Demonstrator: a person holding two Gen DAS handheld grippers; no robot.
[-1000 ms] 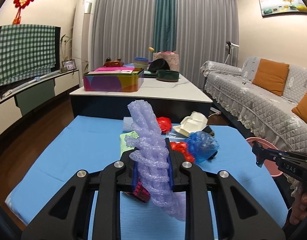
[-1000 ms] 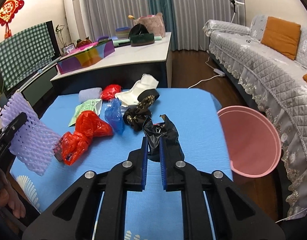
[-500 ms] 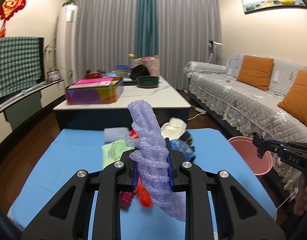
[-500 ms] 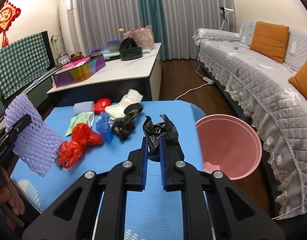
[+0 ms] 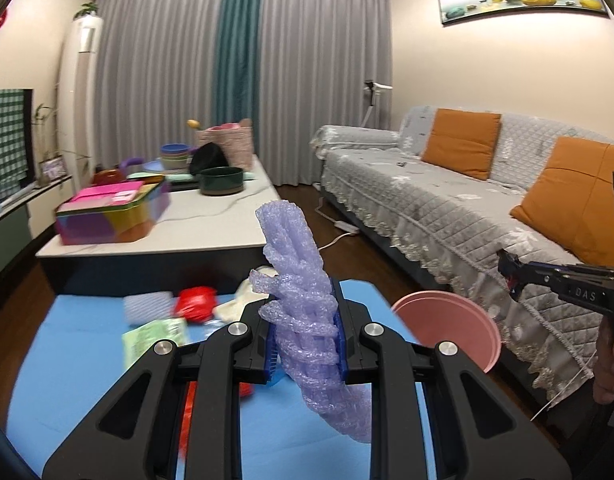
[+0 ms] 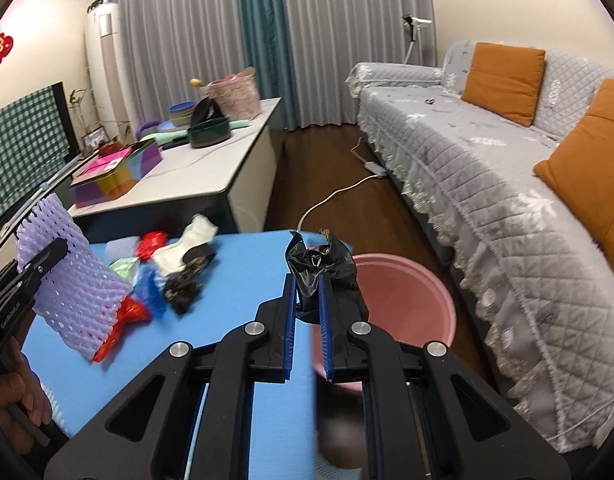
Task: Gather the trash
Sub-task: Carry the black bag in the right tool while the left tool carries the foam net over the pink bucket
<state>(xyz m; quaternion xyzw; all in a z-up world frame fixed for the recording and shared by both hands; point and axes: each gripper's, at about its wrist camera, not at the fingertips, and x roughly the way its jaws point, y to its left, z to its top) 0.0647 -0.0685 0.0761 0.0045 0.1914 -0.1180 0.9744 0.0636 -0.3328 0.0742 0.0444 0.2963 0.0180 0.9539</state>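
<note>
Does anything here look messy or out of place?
Yes: crumpled wrappers and bags, like the red bag and a white wad, lie strewn across the blue table instead of in the pink bin beside it.

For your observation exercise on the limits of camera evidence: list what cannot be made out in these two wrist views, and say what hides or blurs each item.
- Pink bucket inside: right wrist view, the black bag and right gripper cover its near part.
- Red bag: left wrist view, mostly behind the left gripper and purple foam net.
- Green packet print: left wrist view, motion-blurred.
- Small object on the sofa: right wrist view, too small to identify.
</note>
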